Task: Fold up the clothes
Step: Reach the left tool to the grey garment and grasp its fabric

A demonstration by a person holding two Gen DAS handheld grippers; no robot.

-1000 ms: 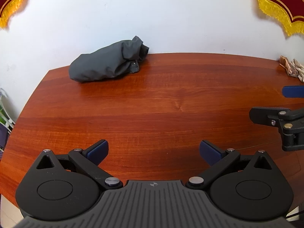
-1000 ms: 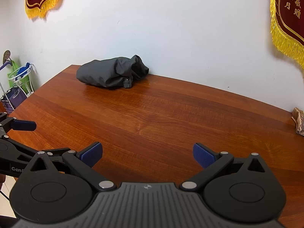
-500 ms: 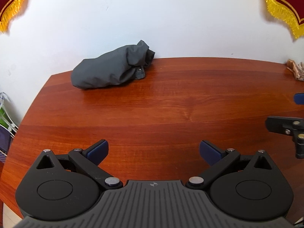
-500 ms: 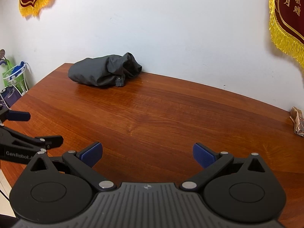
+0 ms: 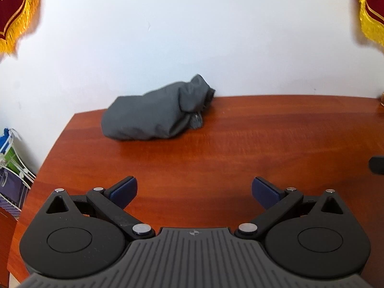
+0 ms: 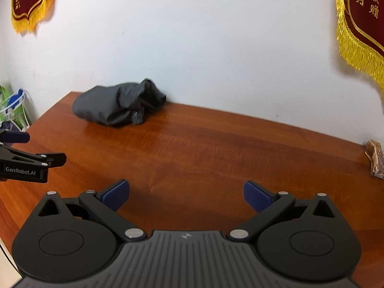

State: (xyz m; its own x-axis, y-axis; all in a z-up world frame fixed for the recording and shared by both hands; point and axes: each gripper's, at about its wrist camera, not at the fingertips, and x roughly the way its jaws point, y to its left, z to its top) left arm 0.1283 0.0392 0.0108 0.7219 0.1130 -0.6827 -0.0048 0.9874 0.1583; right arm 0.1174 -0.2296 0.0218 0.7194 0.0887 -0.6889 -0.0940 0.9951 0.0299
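The left gripper [image 5: 194, 192] and the right gripper [image 6: 186, 195] both hover over the wooden table [image 5: 240, 148] with jaws spread wide and nothing between them. The crumpled grey garment [image 5: 153, 115] lies at the table's far edge against the white wall [image 5: 192, 36], at about 11 o'clock from each gripper

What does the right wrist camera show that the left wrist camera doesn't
Only the right wrist view shows the left gripper from the side, with a printed label, and a crumpled brown object at the table's far right. Only the left wrist view shows the white wire rack clearly, beside the table's left edge. Both show the bundled grey garment against the wall, the wooden table, fringed red banners, and open jaws holding nothing.
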